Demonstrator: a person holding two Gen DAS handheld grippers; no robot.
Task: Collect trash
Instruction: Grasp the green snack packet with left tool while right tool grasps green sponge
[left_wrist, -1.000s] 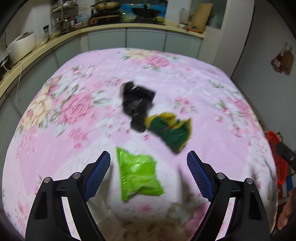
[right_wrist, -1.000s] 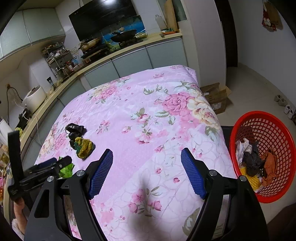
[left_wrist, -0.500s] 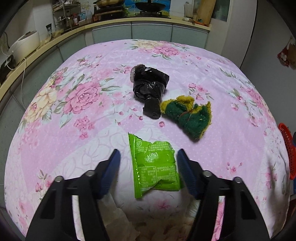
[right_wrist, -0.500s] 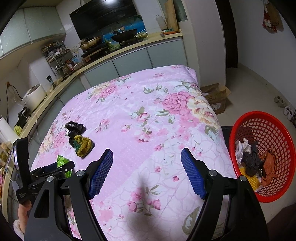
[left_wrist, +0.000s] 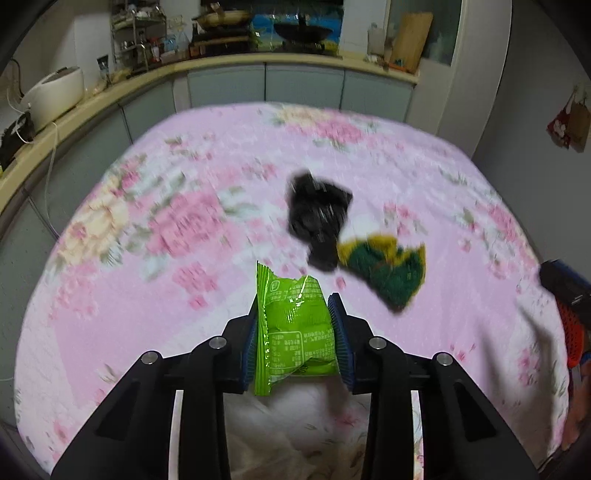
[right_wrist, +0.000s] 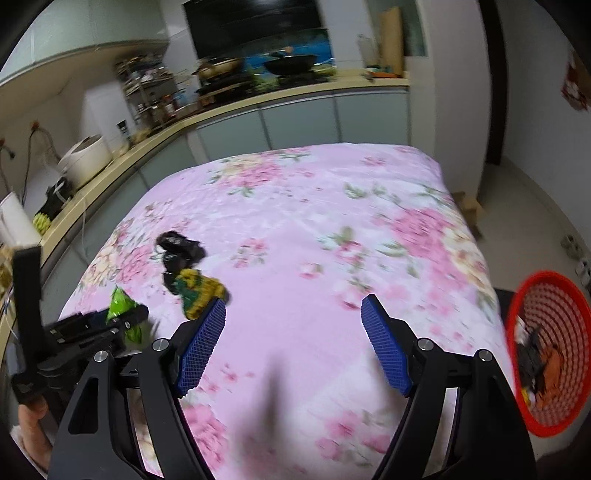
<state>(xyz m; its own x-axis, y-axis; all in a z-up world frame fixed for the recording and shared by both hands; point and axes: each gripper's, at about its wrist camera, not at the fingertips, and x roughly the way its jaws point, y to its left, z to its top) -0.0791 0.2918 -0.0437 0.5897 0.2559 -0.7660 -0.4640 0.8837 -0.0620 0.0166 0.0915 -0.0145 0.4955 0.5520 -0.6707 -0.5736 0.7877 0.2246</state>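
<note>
Wrapper: a green snack wrapper (left_wrist: 295, 325) sits between the blue pads of my left gripper (left_wrist: 295, 339), its torn top edge pointing away from me, above the flowered pink cloth (left_wrist: 177, 236).
Left fingers: they are closing on the wrapper; both pads (left_wrist: 338, 343) already touch its sides and it bulges between them.
Right fingers: spread wide on my right gripper (right_wrist: 295, 343), nothing between them, only pink cloth below.
Black scrap: a crumpled black plastic piece (left_wrist: 317, 218) lies on the cloth beyond the wrapper, near the middle.
Sponge: a green and yellow scouring sponge (left_wrist: 388, 269), torn and folded, lies just beside the black scrap and touches its near end.
Basket: a red mesh basket (right_wrist: 554, 306) stands on the floor off the right edge of the cloth-covered surface, with dark, orange and white rubbish in it.
Other view of my left side: from the right wrist camera my left gripper (right_wrist: 122, 321) shows at the far left, the green wrapper (right_wrist: 120, 301) sticking up out of it.
Background: a kitchen worktop (left_wrist: 258, 61) with a wok, pans and a white rice cooker (left_wrist: 51, 92) runs along the wall.
Sharpness: both views are blurred, so print on the wrapper is unreadable.
</note>
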